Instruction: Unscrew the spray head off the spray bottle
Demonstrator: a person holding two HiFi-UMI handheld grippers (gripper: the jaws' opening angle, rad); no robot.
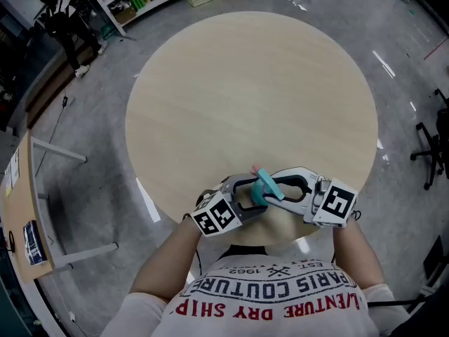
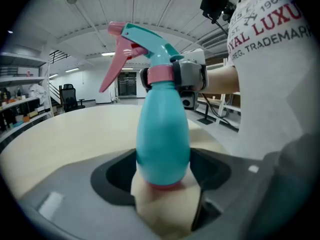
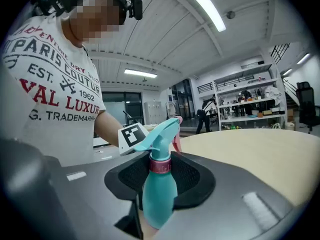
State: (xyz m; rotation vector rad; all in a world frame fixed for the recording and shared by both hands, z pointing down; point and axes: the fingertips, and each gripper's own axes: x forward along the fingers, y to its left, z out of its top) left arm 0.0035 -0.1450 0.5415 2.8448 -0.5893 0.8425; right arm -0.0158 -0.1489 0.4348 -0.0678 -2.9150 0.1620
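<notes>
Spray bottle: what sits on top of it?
A teal spray head with pink trigger, on a pink collar clamped by the right gripper. The neck of the bottle under that collar is covered.

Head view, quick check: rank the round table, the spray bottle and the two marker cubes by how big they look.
1. Round table, by far.
2. Left marker cube and right marker cube: about alike, not ranked.
3. Spray bottle: smallest as seen, though partly hidden.
</notes>
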